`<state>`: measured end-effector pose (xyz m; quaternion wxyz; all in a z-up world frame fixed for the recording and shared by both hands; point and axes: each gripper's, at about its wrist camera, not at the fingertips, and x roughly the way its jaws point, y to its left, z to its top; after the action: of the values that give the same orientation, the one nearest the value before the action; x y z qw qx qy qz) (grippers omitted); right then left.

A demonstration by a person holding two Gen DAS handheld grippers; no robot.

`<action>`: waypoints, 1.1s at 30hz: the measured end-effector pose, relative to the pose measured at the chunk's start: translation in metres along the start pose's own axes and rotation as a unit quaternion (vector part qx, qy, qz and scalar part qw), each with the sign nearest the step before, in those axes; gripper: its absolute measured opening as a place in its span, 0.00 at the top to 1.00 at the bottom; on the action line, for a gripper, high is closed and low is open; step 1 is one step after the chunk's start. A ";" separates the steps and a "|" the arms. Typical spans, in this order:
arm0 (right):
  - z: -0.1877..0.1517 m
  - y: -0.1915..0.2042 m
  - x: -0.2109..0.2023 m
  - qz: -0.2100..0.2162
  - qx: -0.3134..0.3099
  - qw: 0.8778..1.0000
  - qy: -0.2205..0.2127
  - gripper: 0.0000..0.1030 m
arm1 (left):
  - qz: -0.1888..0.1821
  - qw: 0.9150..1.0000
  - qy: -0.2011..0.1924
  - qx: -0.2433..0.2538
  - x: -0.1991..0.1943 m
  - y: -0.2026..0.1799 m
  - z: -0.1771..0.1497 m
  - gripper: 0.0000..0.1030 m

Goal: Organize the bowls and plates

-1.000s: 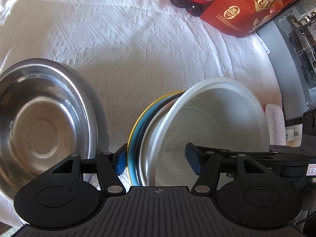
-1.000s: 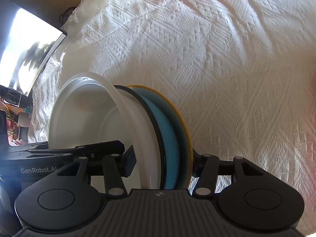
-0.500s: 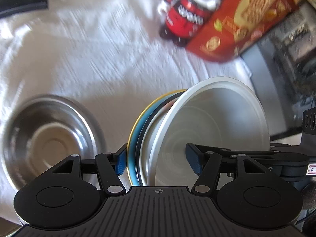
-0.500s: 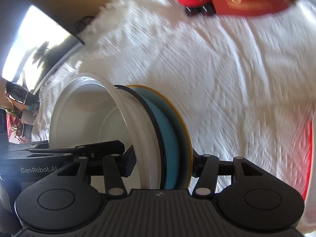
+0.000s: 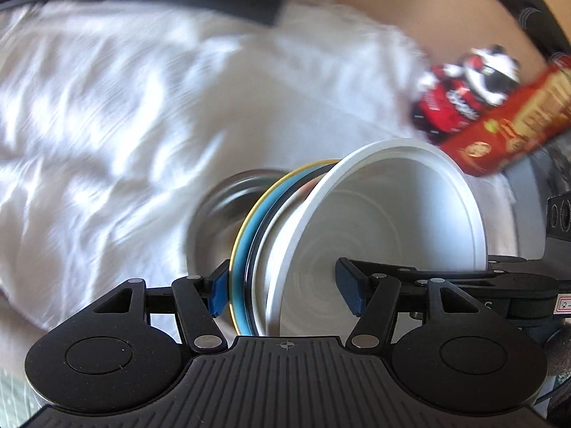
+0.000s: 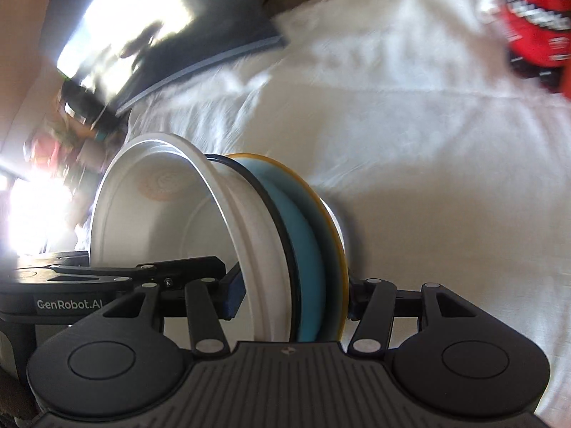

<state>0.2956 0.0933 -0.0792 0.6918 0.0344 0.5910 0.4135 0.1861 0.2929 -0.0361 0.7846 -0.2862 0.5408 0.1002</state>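
Both grippers clamp one nested stack of dishes from opposite sides and hold it above the cloth. The stack has a white bowl [image 5: 392,221] on top, then a black-rimmed white dish and a blue plate [image 5: 246,228] with a yellow rim. My left gripper [image 5: 285,289] is shut on the stack. My right gripper [image 6: 291,299] is shut on the same stack; its white bowl [image 6: 153,221] and blue plate [image 6: 307,242] show edge-on. A steel bowl [image 5: 217,214] lies on the cloth, partly hidden behind the stack.
A white textured cloth [image 6: 428,178] covers the surface. A red soda bottle [image 5: 453,103] and a red snack bag [image 5: 506,128] stand at the far right. A dark laptop-like slab [image 6: 185,46] lies at the cloth's far left edge.
Both grippers have lifted and swung the stack; the views are blurred. The steel bowl has slid from the left of the left wrist view to behind the stack.
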 end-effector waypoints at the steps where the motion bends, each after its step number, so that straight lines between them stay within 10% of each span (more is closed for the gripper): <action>1: 0.002 0.005 0.012 0.004 -0.003 1.000 0.012 0.48 | 0.003 1.000 0.004 -0.008 0.004 0.009 -0.001 0.37; 10: 0.001 0.017 0.082 -0.016 -0.001 0.996 0.084 0.47 | 0.009 0.999 0.023 -0.032 0.034 0.050 -0.006 0.39; 33: 0.012 0.013 0.057 -0.074 -0.032 0.997 0.016 0.41 | -0.032 0.998 -0.023 -0.044 0.009 0.048 0.008 0.64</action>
<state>0.2963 0.1416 -0.1133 0.7117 -0.0381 0.5891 0.3807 0.1733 0.3354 -0.0591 0.7861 -0.3353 0.5083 0.1057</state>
